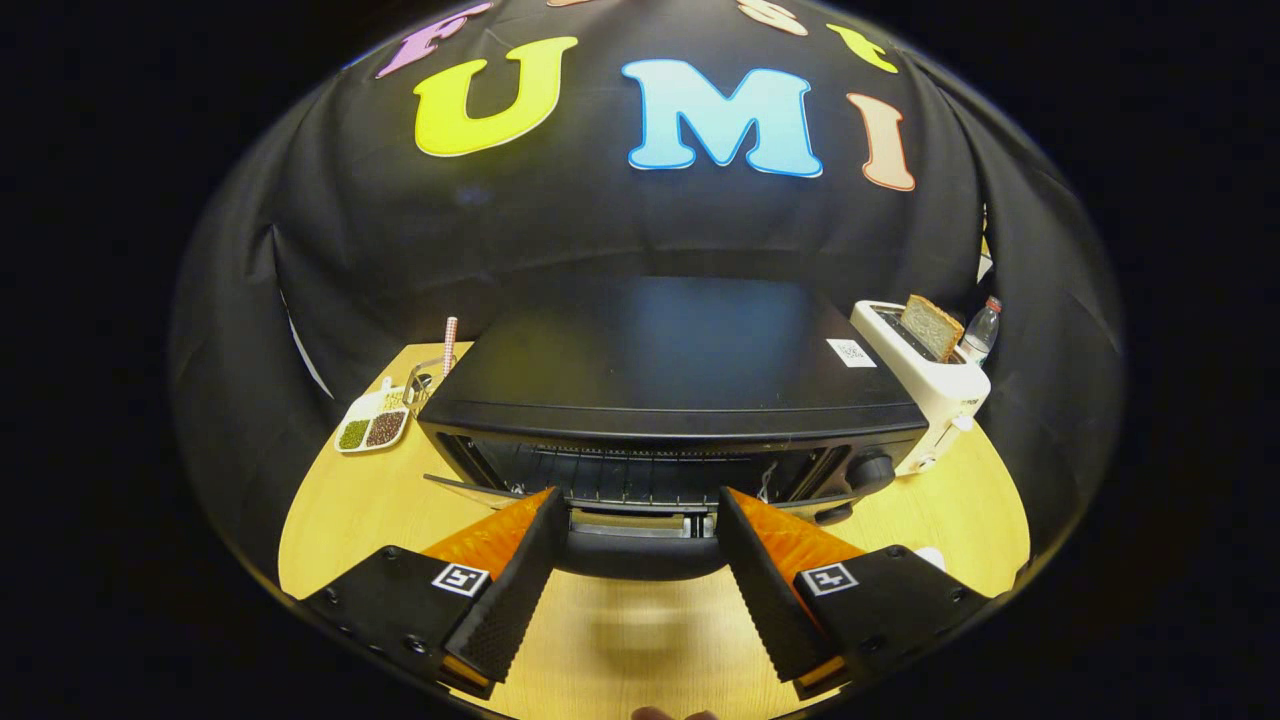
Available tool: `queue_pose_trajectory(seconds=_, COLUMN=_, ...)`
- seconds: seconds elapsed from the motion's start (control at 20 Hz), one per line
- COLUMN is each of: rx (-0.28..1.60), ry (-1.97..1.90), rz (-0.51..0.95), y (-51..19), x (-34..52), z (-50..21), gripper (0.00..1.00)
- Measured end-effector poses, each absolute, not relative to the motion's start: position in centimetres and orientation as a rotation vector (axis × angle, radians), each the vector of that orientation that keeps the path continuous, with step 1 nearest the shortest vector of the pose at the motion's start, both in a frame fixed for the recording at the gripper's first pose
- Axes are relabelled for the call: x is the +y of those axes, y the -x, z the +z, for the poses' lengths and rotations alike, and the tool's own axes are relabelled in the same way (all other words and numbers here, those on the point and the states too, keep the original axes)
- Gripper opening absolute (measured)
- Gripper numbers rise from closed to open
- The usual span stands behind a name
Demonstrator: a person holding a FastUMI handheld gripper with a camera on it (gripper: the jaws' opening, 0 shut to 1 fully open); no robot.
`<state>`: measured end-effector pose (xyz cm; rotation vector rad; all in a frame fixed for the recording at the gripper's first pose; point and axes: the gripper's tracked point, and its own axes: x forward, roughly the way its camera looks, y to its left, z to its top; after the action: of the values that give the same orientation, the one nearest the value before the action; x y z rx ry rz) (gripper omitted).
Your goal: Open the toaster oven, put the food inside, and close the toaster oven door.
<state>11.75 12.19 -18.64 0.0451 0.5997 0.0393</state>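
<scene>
A black toaster oven (670,360) stands on the wooden table just ahead of my fingers. Its door (640,552) hangs open and tilted down toward me, and its dark handle lies between my two fingertips. Above the door's edge, the wire rack (640,478) shows inside the cavity. My gripper (642,505) is open, with its orange and black fingers (510,580) wide apart on either side of the door handle, neither pad pressing on it. I cannot make out any food between the fingers.
A white pop-up toaster (925,385) holding a slice of bread (932,325) stands right of the oven, with a bottle (982,330) behind it. Left of the oven are a divided dish of seeds (372,425) and a glass with a striped straw (440,365). Bare wooden table (640,640) lies under the fingers.
</scene>
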Motion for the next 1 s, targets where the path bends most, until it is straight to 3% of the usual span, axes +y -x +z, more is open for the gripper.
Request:
queue_pose_trajectory(seconds=0.85, rx=0.72, ry=-0.004, rz=0.068, y=-5.7, x=12.7, z=-22.6, gripper=0.96)
queue_pose_trajectory(seconds=1.0, rx=0.84, ry=-0.052, rz=0.08, y=-3.3, x=12.9, z=-26.2, gripper=0.96)
